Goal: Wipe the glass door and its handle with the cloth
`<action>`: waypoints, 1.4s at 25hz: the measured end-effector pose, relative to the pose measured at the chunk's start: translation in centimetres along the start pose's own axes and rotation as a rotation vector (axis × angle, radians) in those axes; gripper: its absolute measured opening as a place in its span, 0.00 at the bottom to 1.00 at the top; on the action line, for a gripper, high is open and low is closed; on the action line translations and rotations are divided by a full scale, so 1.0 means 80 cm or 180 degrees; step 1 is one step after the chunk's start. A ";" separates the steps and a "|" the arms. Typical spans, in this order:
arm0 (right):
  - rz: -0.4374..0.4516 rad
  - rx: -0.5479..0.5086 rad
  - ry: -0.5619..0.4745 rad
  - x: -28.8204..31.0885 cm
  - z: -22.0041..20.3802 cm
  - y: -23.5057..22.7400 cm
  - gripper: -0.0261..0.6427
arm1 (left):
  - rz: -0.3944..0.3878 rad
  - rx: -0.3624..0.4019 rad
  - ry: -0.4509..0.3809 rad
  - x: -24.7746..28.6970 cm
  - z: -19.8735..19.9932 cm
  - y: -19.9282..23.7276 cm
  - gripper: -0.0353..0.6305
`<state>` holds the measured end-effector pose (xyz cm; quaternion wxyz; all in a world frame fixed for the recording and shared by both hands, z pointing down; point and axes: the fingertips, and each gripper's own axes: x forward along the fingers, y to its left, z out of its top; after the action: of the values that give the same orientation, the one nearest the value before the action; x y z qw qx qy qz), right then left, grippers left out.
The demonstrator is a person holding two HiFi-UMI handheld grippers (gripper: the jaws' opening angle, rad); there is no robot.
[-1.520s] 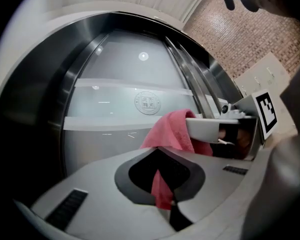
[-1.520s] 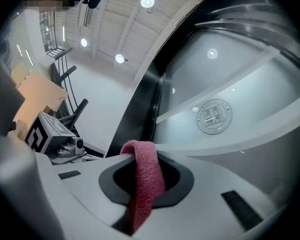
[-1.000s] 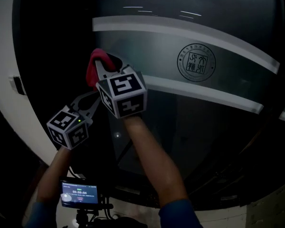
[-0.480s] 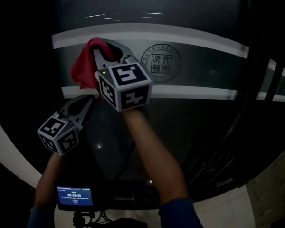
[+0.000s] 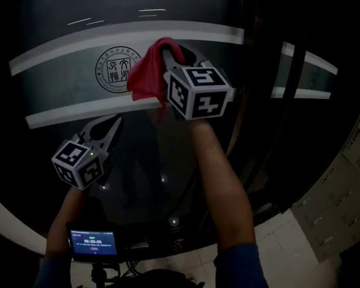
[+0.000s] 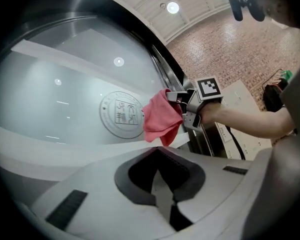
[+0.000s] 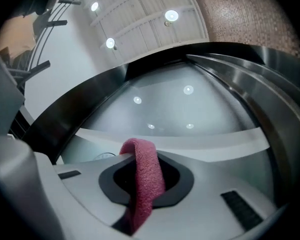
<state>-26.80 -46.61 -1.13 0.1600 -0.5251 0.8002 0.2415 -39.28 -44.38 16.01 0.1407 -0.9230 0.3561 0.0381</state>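
Observation:
The glass door [image 5: 186, 149] is dark, with two frosted white stripes and a round seal [image 5: 114, 68] printed on it. My right gripper [image 5: 171, 48] is shut on the red cloth [image 5: 147, 77] and holds it to the glass just right of the seal, over the lower stripe. In the right gripper view the cloth [image 7: 145, 179] hangs out from between the jaws. The left gripper view shows the cloth [image 6: 161, 121] beside the seal [image 6: 121, 115]. My left gripper [image 5: 116, 120] is shut and empty, lower left of the cloth and short of the glass. Dark upright bars [image 5: 294, 71] stand right of the right gripper.
A small lit screen [image 5: 93, 242] sits at the bottom near my left arm. Pale floor tiles [image 5: 324, 221] show at the lower right. A white cabinet [image 6: 240, 109] and a brick wall [image 6: 240, 44] lie beyond the door's edge.
My right gripper has swept the cloth rightward across the glass, from left of the seal to its right side. The left gripper has stayed low and shut.

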 end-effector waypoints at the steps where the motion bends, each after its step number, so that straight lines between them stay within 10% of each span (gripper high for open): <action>1: -0.0060 -0.0015 0.0033 -0.011 -0.002 -0.020 0.08 | -0.0033 -0.0017 -0.0010 0.012 0.000 -0.013 0.07; 8: -0.0338 -0.0076 0.0228 -0.064 -0.018 -0.117 0.08 | -0.0152 -0.0150 -0.0055 0.072 -0.004 -0.074 0.07; 16: -0.0223 -0.0032 0.0234 -0.068 -0.025 -0.096 0.08 | -0.0102 -0.0159 -0.0015 0.066 -0.008 -0.073 0.07; 35: 0.1480 0.0705 0.0003 0.074 -0.117 0.427 0.08 | 0.1176 0.0103 0.0400 -0.232 -0.053 0.198 0.07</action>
<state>-60.51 -44.99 11.06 0.1563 -0.3064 0.9211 0.1824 -63.79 -44.75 19.53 0.1237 -0.8401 0.5281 -0.0001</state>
